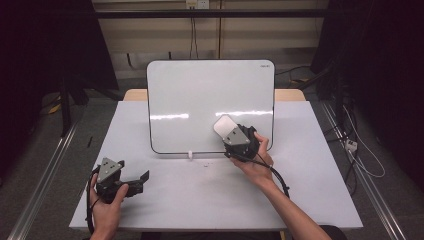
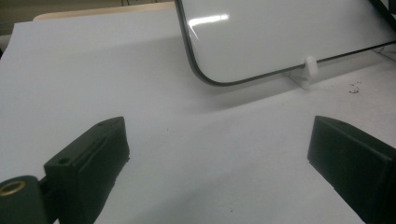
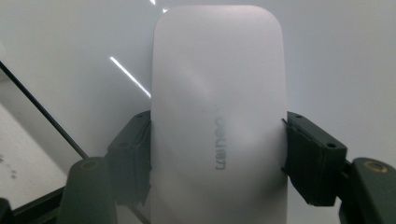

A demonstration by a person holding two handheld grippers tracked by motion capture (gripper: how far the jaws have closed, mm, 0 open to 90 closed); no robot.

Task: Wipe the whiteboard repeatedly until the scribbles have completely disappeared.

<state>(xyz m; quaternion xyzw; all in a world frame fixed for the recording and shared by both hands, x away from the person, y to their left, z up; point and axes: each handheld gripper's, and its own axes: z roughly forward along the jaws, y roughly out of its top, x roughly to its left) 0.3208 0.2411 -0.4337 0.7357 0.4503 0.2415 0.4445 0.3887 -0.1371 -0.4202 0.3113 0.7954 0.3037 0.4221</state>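
White worktop (image 1: 310,165) carries an upright whiteboard (image 1: 200,100) at its far middle. Right gripper (image 1: 231,131) has its fingers closed on a white eraser (image 3: 218,112), held against the board's lower right. Left gripper (image 1: 142,179) rests near left, fingers wide open.

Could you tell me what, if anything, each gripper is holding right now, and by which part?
The right gripper grips a white eraser by its two long sides, against the whiteboard. The left gripper is open, holding nothing.
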